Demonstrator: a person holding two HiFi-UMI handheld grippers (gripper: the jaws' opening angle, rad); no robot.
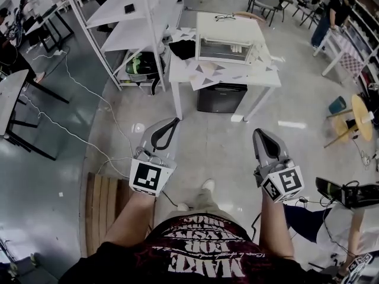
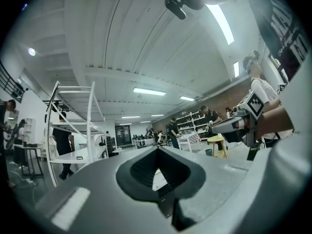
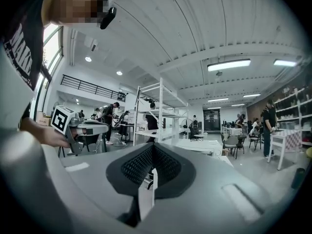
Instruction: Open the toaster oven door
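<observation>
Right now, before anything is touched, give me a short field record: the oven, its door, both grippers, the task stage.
toaster oven: white, on the white table, ahead of the person
oven door: looks closed
left gripper: shut, empty, in the air short of the table
right gripper: shut, empty, also short of the table
under the table: black box
task stage: not begun, no contact with the oven

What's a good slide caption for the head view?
Standing back from the white table and its toaster oven, left tongs and right tongs shut, empty.
</observation>
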